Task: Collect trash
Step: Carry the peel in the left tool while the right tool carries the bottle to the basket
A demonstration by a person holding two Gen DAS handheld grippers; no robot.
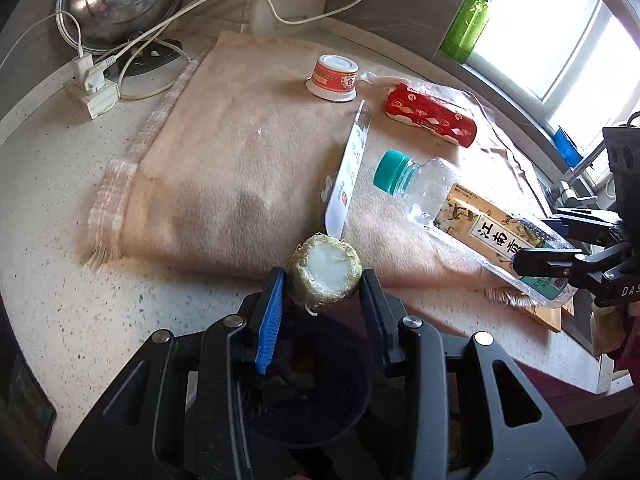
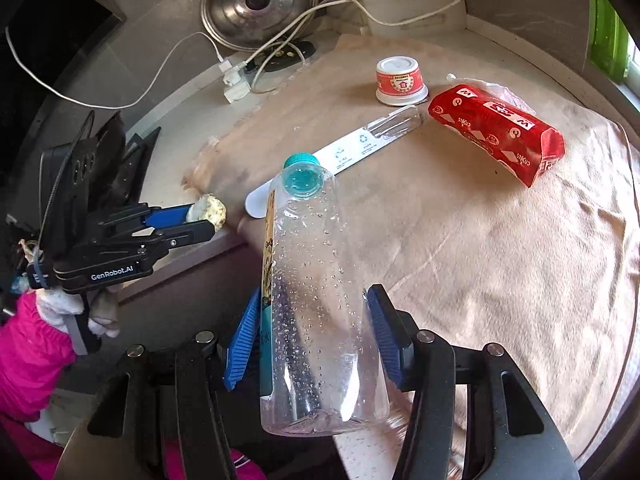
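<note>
Left gripper [image 1: 322, 280] clamps a corn cob stub [image 1: 325, 274] above a dark bin [image 1: 308, 392] at 6 o'clock. Right gripper [image 2: 312, 328] grasps the wet plastic bottle [image 2: 316, 300]; condensation could let it slip. Red wrapper [image 2: 496, 136] waits at 2 o'clock.

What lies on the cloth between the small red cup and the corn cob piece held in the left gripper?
A long white blister pack, lying end to end between the red cup and the corn cob piece; clearest in the left wrist view.

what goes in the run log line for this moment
left gripper: shut on round corn cob stub | right gripper: shut on clear plastic bottle | black bin below left
</note>
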